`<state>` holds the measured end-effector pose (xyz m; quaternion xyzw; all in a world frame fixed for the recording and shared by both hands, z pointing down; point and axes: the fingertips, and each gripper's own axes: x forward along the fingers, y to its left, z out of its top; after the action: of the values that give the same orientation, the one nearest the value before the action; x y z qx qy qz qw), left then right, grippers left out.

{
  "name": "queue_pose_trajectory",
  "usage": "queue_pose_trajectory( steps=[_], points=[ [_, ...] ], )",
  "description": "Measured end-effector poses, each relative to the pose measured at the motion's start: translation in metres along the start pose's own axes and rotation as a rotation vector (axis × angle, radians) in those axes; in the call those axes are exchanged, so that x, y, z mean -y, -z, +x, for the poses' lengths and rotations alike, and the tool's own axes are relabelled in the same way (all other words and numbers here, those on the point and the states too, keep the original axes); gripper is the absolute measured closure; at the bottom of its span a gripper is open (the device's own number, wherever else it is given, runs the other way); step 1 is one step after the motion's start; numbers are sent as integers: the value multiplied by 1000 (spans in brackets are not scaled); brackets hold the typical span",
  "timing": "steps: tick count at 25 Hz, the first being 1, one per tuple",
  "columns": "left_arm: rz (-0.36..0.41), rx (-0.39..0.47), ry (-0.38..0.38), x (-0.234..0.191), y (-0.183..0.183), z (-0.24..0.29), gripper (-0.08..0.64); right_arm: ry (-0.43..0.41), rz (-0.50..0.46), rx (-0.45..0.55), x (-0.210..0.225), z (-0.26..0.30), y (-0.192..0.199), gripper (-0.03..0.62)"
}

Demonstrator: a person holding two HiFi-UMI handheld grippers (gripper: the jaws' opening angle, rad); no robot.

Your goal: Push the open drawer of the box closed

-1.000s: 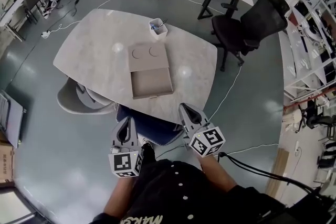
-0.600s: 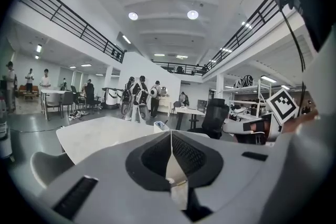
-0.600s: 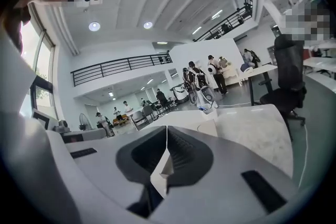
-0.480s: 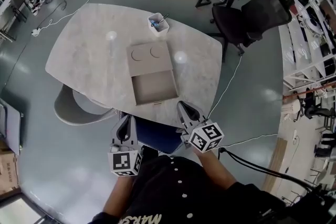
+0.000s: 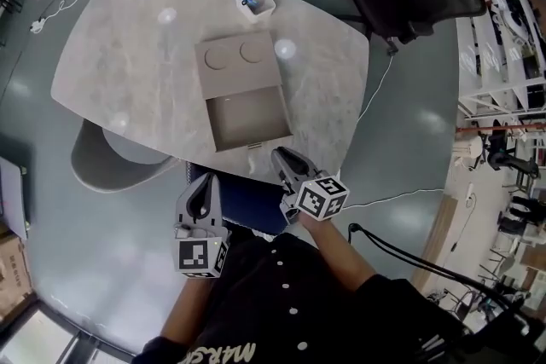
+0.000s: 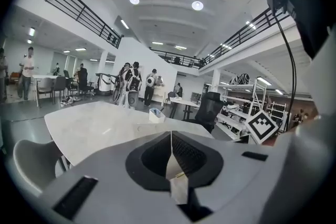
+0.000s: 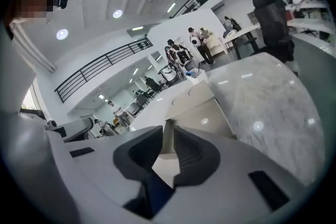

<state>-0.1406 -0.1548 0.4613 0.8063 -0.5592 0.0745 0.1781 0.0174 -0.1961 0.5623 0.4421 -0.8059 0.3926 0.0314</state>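
The open drawer (image 5: 249, 117) of the box (image 5: 237, 64) was seen at the worktop (image 5: 128, 72) edge. It was judged light and rigid, best pushed squarely on its front. The left hand-held gripper (image 5: 203, 185) was held closed. The right hand-held gripper (image 5: 279, 155) had just been parted slightly, with nothing between its jaws.

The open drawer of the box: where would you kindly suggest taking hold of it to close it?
Its front wall, approached from the person's side of the table. The drawer sticks out of the box that way, so this wall faces the approach; probably push it flat.
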Motion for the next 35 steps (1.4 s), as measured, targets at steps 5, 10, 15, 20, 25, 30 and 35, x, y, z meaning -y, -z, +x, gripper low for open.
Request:
queue_pose_trajectory(
  steps=[5, 10, 15, 20, 25, 30, 35],
  points=[
    [-4, -34, 48, 2, 12, 12, 543, 34, 163, -84, 30, 34, 44, 512],
    [-6, -59, 84, 1, 18, 20, 543, 83, 176, -190, 43, 57, 84, 436],
    [-17, -61, 99, -3, 22, 32, 543, 200, -47, -278, 58, 71, 97, 400],
    [-36, -87, 102, -8, 32, 39, 543, 278, -334, -350, 56, 84, 106, 383],
    [-47, -103, 102, -14, 38, 42, 543, 363, -374, -383, 60, 90, 115, 389],
    [-56, -113, 91, -22, 43, 44, 543, 413, -406, -414, 59, 90, 116, 431],
    [-65, -119, 88, -25, 48, 46, 543, 428, -402, -430, 59, 91, 116, 433]
  ],
)
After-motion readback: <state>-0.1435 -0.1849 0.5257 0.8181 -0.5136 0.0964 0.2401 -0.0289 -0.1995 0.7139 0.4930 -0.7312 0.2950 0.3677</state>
